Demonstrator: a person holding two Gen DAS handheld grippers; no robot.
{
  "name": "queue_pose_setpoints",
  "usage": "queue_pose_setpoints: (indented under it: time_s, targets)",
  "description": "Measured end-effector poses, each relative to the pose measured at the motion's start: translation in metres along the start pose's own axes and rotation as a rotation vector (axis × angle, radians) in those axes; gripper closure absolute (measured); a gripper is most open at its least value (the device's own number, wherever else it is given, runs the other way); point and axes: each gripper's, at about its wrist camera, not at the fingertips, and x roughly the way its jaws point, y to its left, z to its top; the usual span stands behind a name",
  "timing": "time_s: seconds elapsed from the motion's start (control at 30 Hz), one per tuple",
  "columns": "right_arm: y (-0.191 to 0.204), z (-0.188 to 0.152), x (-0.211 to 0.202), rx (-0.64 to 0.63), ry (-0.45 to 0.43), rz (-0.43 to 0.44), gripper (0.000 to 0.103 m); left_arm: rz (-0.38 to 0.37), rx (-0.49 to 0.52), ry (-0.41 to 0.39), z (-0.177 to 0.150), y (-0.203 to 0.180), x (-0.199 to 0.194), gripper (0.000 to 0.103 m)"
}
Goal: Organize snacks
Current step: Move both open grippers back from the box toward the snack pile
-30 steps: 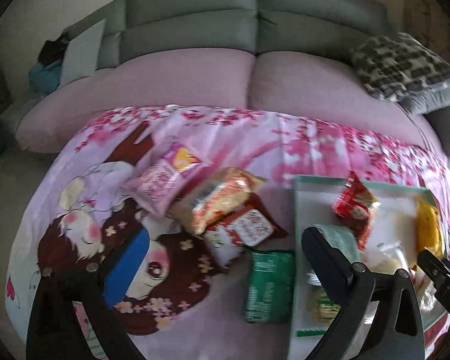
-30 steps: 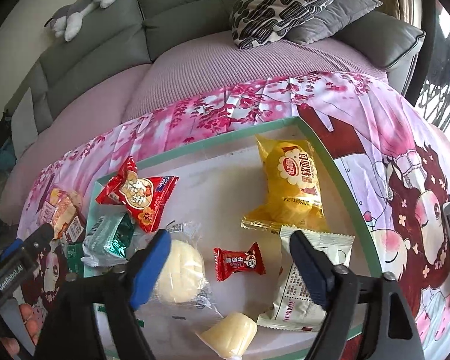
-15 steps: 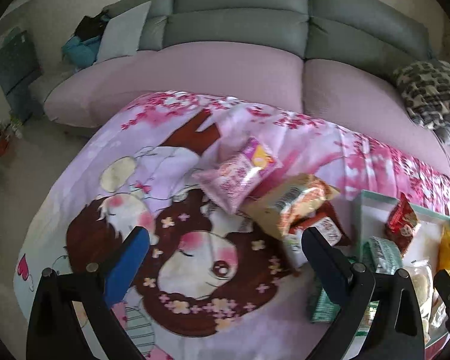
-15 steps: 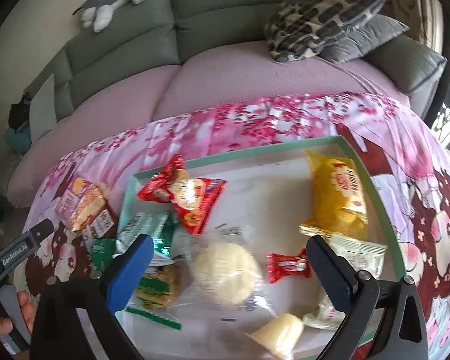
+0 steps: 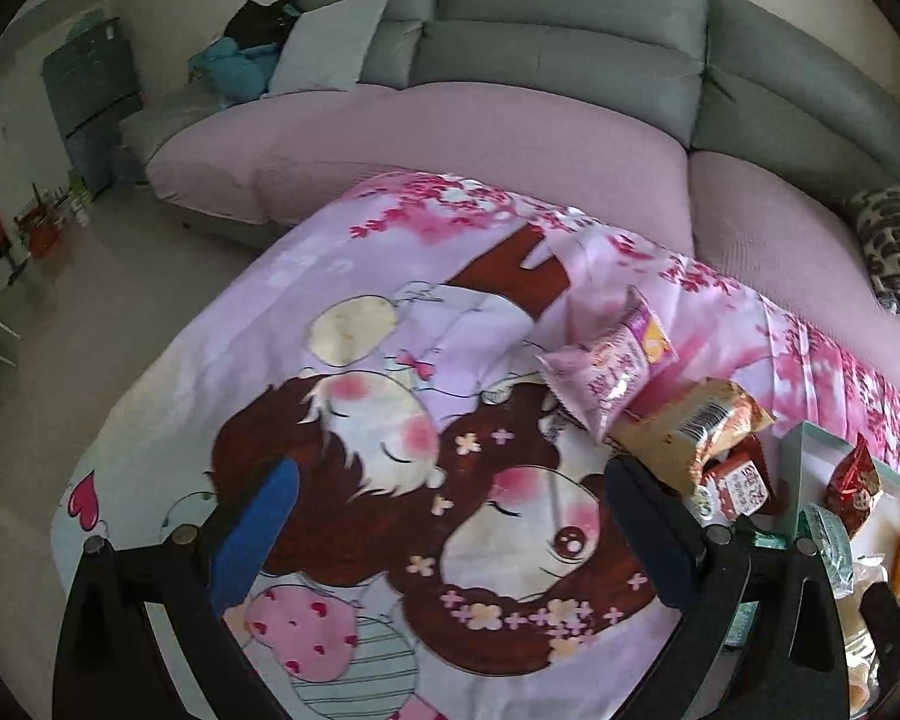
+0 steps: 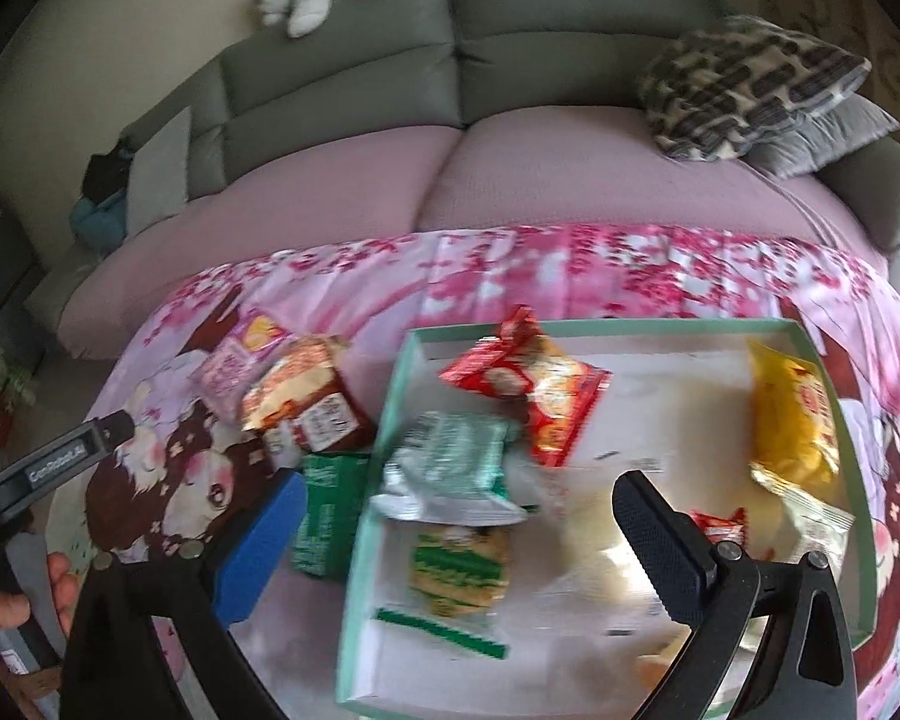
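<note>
At the far left of the right wrist view, a person's hand (image 6: 12,606) grips the left gripper (image 5: 444,534), whose jaws stand wide over the pink cartoon-print cloth (image 5: 342,420) with nothing between them. Right of it, loose on the cloth, lie a pink plastic snack packet (image 6: 234,369), an orange-and-red crinkled bag (image 6: 300,396) and a dark green flat packet (image 6: 327,516), close together just outside the tray. The pale green shallow tray (image 6: 390,420) fills the centre and right, holding a red foil packet (image 6: 528,384), a silver-green wrapper (image 6: 450,468), a green-striped biscuit pack (image 6: 459,570) and, at far right, a yellow pouch (image 6: 795,420). The right gripper (image 6: 456,546) hovers above the tray's lower part, jaws wide and empty.
</note>
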Motion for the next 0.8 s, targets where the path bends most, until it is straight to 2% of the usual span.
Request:
queue_pose_setpoints:
  time_s: [0.2,0.43,0.8]
  targets:
    - [0.031,-0.005,0.006,-0.052,0.018,0.046,0.000,0.013,-0.011,-0.004,-0.001,0.014,-0.003,0.002]
    - [0.059,-0.013,0.015,-0.101,0.036,0.098,0.000,0.015,0.012,0.046,-0.008,0.016,0.009,0.002]
    - [0.059,-0.024,0.033,-0.106,0.100,0.106,0.000,-0.041,0.033,0.109,-0.012,0.003,0.024,0.002]
